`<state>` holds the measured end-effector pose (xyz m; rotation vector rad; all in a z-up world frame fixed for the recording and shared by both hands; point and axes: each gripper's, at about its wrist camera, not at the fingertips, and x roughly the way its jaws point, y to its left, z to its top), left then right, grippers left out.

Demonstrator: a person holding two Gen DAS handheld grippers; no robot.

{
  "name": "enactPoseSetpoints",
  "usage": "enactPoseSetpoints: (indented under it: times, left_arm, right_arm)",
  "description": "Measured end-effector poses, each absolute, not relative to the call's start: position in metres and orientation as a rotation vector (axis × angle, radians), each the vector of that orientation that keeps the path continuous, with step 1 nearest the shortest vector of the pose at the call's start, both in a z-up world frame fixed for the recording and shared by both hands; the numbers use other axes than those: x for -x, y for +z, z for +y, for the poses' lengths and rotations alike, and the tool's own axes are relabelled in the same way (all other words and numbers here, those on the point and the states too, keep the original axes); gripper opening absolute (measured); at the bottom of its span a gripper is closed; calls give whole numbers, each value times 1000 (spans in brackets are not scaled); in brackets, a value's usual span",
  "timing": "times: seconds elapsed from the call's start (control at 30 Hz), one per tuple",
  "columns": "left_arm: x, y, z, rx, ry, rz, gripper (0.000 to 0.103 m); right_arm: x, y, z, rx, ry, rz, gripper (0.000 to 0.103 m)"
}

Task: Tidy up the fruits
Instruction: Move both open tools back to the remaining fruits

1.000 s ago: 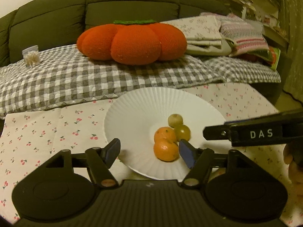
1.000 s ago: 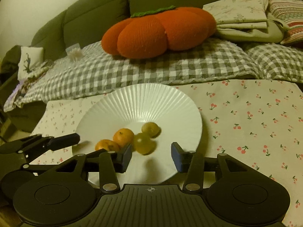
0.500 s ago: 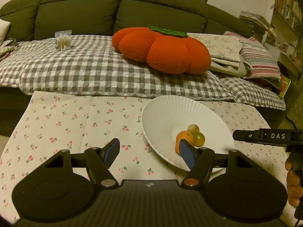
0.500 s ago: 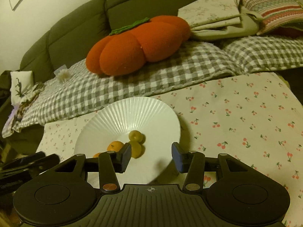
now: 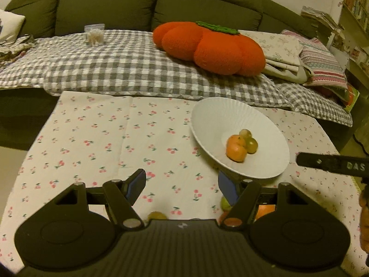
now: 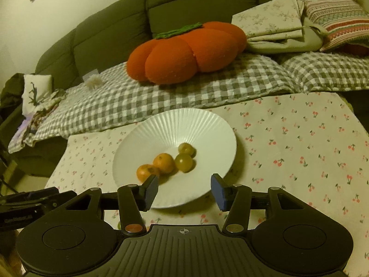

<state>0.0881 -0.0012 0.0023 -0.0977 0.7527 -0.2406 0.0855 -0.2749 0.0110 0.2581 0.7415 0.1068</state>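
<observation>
blue-padded fingers of the left tool (image 5: 182, 185) stand wide apart, holding nothing, above the cherry-print cloth worktop (image 5: 103, 143); small fruits partly show beneath it. right tool (image 6: 184, 190) likewise gapes empty over the ribbed white plate (image 6: 184, 124), which holds two orange tangerines (image 6: 163, 162) touching two green round fruits (image 6: 183, 161). beyond, an orange pumpkin-shaped cushion (image 6: 184, 53) rests on the sofa's grey checked blanket (image 6: 161, 97).

Cherry-print cloth (image 5: 103, 143) left of the white plate (image 5: 212, 117) lies bare, open passage. Plate's raised rim blocks low approach to the fruit cluster (image 6: 170, 161). Loose fruits (image 5: 156, 215) sit near the left gripper (image 5: 181, 184). Sofa edge with orange pumpkin cushion (image 6: 184, 53) bounds the far side.
</observation>
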Motion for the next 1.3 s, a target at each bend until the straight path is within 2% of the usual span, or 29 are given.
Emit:
enactPoseSetpoints:
  times: [0.33,0.57,0.8,1.07,1.3]
  left_arm:
    - [-75,-8,21,145,-181,813,69]
    - [-74,-24,19,176,-159,881,68]
    - [-74,-32,15,157,-132,892,69]
    - [-79,-42,13,162,-127,919,70]
    - [-82,-46,12,167,-127,918,70]
  right_arm:
    - [-67,17,-258,-244,161,774,56]
    - [-55,20,-241,-226,208,814,68]
    - [-56,7,-228,-198,202,873,72]
    - [-61,-6,-228,-200,178,900,85]
    - [-68,-21,-229,-214,153,929,85]
